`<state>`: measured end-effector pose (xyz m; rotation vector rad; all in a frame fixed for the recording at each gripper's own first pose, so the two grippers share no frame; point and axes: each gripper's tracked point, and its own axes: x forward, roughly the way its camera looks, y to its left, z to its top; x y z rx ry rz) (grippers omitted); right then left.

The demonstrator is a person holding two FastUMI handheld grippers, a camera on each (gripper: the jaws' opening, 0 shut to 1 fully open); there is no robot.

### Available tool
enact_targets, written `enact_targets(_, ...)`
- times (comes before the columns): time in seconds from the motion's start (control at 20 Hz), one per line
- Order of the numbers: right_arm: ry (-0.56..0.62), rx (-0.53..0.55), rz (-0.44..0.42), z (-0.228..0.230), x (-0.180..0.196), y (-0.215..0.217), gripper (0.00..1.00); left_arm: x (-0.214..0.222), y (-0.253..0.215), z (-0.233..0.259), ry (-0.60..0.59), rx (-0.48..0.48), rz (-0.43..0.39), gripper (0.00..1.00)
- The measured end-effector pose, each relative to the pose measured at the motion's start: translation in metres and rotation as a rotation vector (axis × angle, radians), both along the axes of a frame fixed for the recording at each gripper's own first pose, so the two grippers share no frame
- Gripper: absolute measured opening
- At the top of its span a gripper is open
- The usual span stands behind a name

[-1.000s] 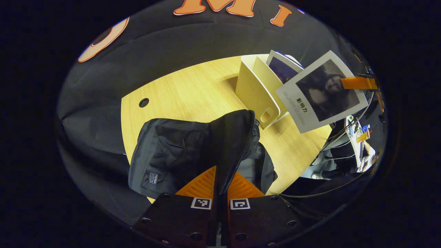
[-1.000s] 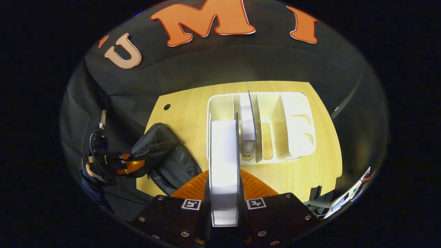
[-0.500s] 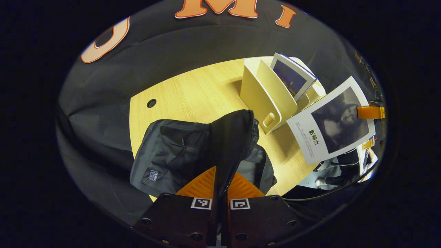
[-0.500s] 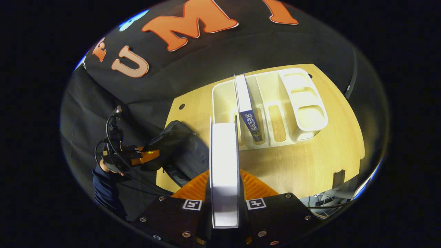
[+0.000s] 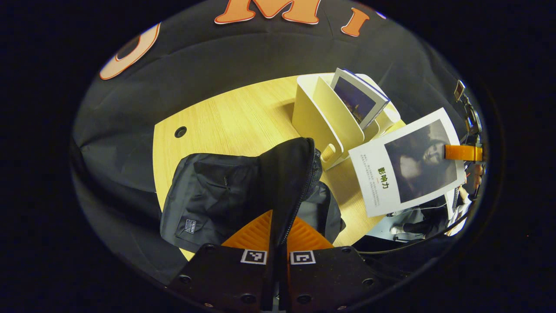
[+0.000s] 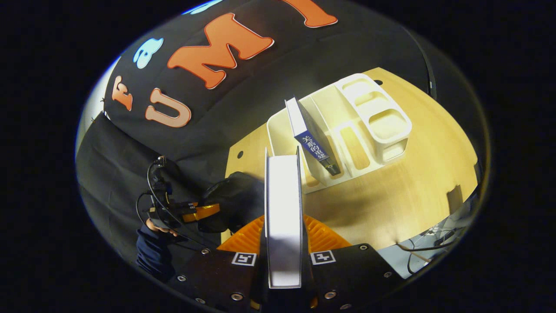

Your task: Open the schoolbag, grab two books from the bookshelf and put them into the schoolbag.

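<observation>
Two hand-held grippers work: my right hand-held gripper point(image 6: 283, 261) is clamped on a stiff white-covered book point(image 6: 283, 213); my left hand-held gripper point(image 5: 278, 243) pinches the soft black fabric schoolbag's point(image 5: 226, 191) floppy flap, lifted ahead on the wooden table point(image 5: 243, 117).

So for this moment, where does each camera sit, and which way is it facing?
Left gripper view: rides the left gripper, clamped on the schoolbag flap, facing the bookshelf.
Right gripper view: rides the right gripper, holding a white book, facing the shelf; a sleeve shows.
Shared: schoolbag, bookshelf, white book, wooden table.
</observation>
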<state>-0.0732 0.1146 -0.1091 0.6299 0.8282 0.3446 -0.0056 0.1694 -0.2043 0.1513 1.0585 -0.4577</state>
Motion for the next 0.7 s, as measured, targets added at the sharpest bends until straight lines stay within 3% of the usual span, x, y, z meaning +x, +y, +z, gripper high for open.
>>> enact_targets(0.7,0.005,0.246,-0.024,-0.064,0.031,0.099,0.31,0.002,0.008,0.010,-0.003,-0.043,-0.001,0.06)
